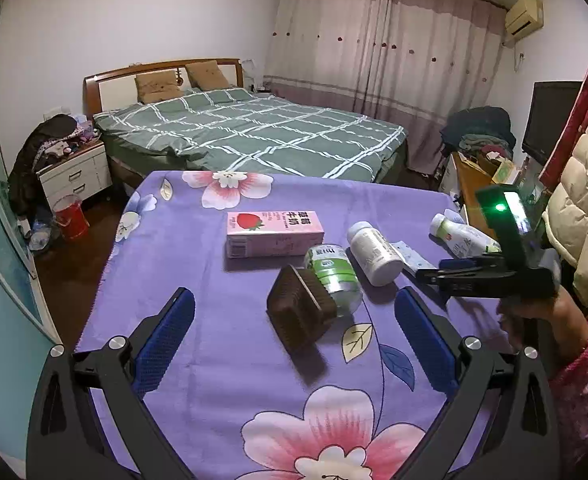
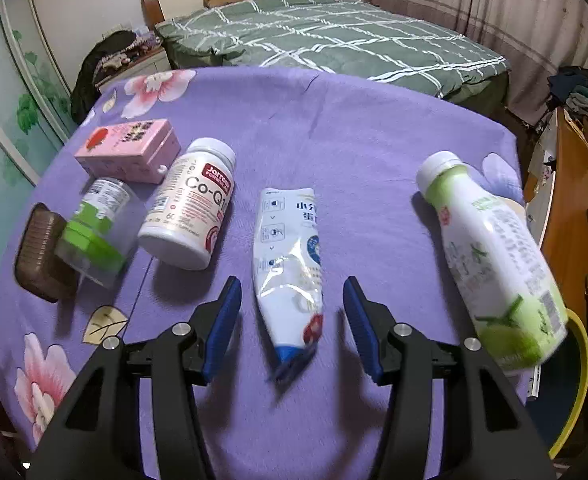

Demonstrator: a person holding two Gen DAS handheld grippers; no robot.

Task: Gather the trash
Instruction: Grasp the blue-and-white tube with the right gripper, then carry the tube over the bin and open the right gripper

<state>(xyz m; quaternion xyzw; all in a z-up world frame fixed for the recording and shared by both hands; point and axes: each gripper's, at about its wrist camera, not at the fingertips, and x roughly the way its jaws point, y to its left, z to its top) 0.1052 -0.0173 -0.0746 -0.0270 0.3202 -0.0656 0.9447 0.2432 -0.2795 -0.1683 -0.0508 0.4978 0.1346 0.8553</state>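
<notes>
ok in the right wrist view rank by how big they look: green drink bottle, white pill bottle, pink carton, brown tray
1. green drink bottle, though it lies nearest the camera
2. white pill bottle
3. pink carton and brown tray look alike; unsure, since the tray is partly hidden

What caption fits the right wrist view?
Open right tongs straddle a crumpled white pouch on the purple floral cloth, with bottles and a pink carton lying nearby.

Things that are hard to see

The green drink bottle [image 2: 494, 256] looks blurry at its bottom, and its words are too fuzzy to read. The brown tub [image 2: 43, 254] hides partly behind the clear jar [image 2: 95, 232]. The right gripper [image 1: 428, 274] covers part of the white pouch [image 1: 404, 254].
</notes>
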